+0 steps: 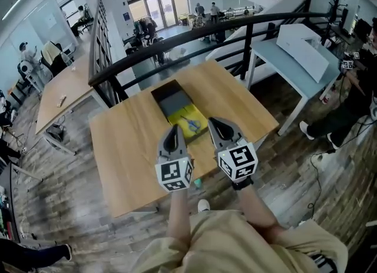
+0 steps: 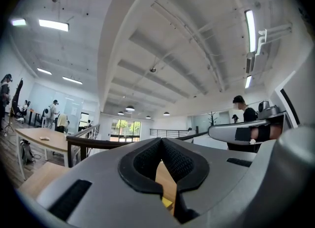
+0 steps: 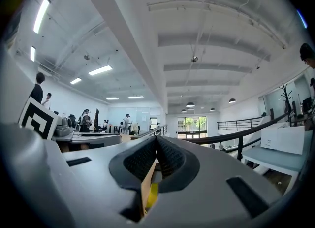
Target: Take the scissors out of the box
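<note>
Head view showed the left gripper [image 1: 174, 129] and the right gripper [image 1: 212, 122] side by side over the near part of the wooden table [image 1: 123, 148]. Both pointed away from the person, each with its jaws drawn together and nothing in them. The open box [image 1: 168, 98] lay just ahead of the two tips, its dark half farther off and its yellow lining [image 1: 178, 112] nearer. The scissors [image 1: 191, 124], blue-handled, rested on that lining, ahead of and between the tips: rightward of the left gripper, leftward of the right one. Neither gripper looked clearly nearer. The long axis seemed to slant from far-left to near-right, though the scissors were too small to be sure.

Left gripper view looked along pads that met at the tips. Through the slit below them a strip of table and a yellow corner showed, low and slightly rightward.

Right gripper view had the pads likewise together and empty, with a yellow sliver low between them. Either gripper would probably need to open and dip toward the lining.
</note>
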Demonstrator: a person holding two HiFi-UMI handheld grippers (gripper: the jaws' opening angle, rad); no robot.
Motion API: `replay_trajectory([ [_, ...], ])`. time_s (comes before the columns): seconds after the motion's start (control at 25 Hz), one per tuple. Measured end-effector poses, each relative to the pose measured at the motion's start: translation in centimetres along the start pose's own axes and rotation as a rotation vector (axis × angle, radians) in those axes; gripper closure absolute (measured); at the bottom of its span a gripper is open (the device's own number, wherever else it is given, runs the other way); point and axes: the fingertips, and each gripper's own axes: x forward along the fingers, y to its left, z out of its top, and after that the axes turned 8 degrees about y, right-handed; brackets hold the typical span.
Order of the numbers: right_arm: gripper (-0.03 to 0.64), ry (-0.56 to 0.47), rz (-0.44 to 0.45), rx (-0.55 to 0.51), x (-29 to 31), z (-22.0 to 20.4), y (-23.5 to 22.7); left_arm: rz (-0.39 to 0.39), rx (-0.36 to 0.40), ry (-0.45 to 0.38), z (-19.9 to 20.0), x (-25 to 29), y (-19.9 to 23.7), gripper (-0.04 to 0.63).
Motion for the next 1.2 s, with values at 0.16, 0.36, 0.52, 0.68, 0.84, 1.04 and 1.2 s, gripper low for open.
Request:
replay_trajectory([
  [0.16,0.603,0.013,-0.017,-0.004,4.3,-0.4,0.0,-0.007,0.001,0.0,-0.1,2.6,3.3,0.583],
  [0.36,0.603,0.036,-0.005,-0.022,8.5,-1.4,0.7,-0.002,-0.025,0.003,-1.3,4.8,6.4,0.583],
  [0.52,0.603,0.056,0.005,-0.032,10.4,-2.3,0.7,-0.002,-0.051,0.019,-2.3,6.6,7.8,0.583],
  [0.68,0.603,0.08,0.018,-0.025,12.0,-3.1,-0.4,-0.012,-0.049,0.034,-2.8,8.7,7.8,0.583],
  [0.84,0.603,0.102,0.046,0.001,14.3,-4.1,-2.5,-0.011,-0.029,0.062,-3.0,11.7,7.5,0.583],
  [1.04,0.601,0.129,0.082,0.014,18.4,-4.8,-4.8,0.012,-0.025,0.077,-3.1,15.2,8.2,0.583],
  [1.2,0.601,0.193,0.101,0.009,20.5,-7.1,-5.8,0.017,-0.05,0.114,-5.1,17.2,8.6,0.583],
])
